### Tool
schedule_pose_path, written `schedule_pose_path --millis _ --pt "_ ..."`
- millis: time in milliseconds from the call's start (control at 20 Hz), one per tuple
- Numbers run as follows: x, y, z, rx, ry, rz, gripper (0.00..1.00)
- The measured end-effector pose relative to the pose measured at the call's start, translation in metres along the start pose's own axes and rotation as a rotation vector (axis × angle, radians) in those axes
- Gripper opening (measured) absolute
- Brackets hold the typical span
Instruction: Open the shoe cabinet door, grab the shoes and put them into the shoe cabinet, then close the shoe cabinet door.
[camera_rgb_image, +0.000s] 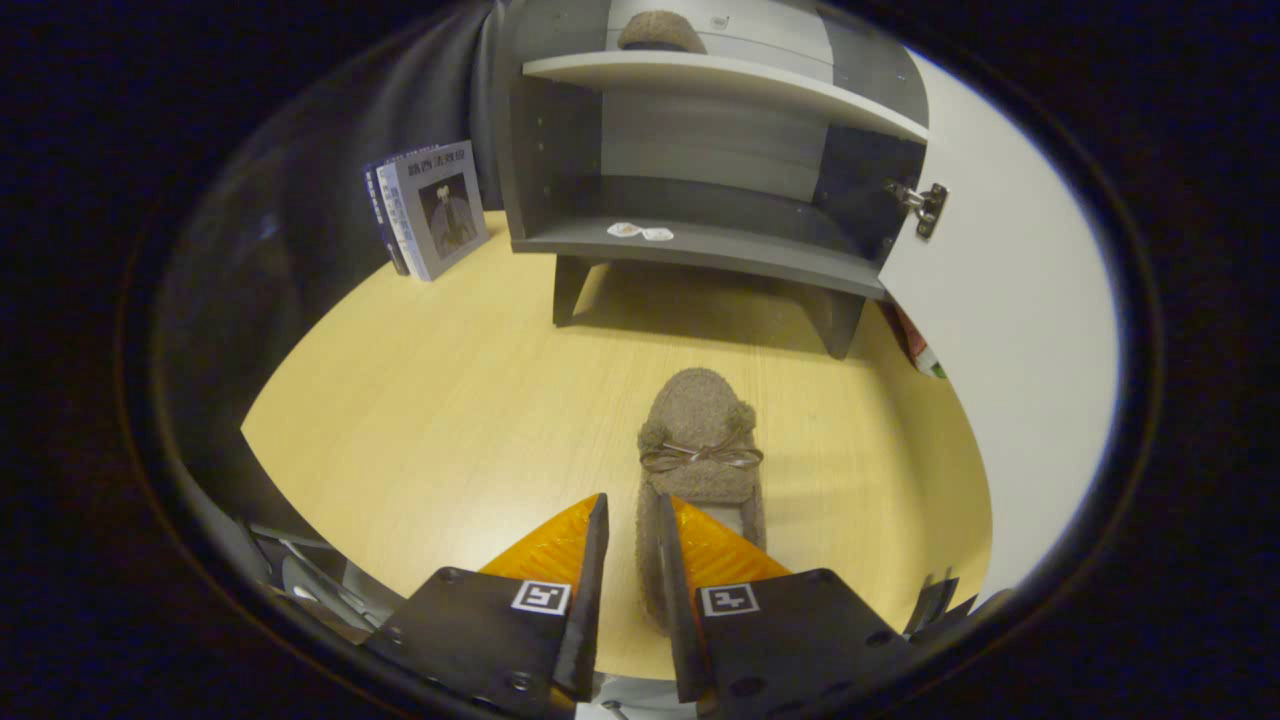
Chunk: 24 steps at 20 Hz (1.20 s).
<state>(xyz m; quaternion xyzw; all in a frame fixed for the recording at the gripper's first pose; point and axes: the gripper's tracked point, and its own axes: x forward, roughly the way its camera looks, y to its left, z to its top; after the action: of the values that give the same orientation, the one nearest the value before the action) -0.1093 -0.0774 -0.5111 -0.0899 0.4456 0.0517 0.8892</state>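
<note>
A fuzzy brown slipper (700, 430) with a small bow lies toe-first toward the cabinet, over the wooden table (450, 420). My gripper (632, 508) is shut on its left side wall near the heel: the left finger is outside the slipper and the right finger (668, 560) is inside its opening. Whether the slipper rests on the table or hangs just above it, I cannot tell. Beyond it stands the grey shoe cabinet (700, 250), its white door (1010, 300) swung open to the right. A second brown slipper (660, 32) sits on the cabinet's upper shelf. The lower shelf holds just two small white stickers (640, 232).
A few books (430, 205) stand upright against the wall to the left of the cabinet. The door's metal hinge (925, 205) juts out at the cabinet's right side. A small red and green object (925, 355) lies by the foot of the door.
</note>
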Motion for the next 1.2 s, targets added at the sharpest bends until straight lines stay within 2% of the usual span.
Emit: schedule_pose_path --millis 450,500,600,650,700,1050,1200 --pt "0.039 0.002 -0.031 -0.021 0.101 -0.078 0.34" --pt "0.045 -0.003 -0.036 -0.026 0.108 -0.106 0.34" --pt "0.039 -0.001 -0.033 0.002 0.113 -0.113 0.13" --pt "0.039 -0.002 -0.032 0.023 0.108 -0.116 0.13" --pt "0.041 -0.003 -0.033 0.037 0.112 -0.121 0.05" --pt "0.02 -0.01 -0.008 0.176 0.049 -0.113 0.03" --pt "-0.001 -0.011 0.014 0.219 0.0 -0.084 0.03"
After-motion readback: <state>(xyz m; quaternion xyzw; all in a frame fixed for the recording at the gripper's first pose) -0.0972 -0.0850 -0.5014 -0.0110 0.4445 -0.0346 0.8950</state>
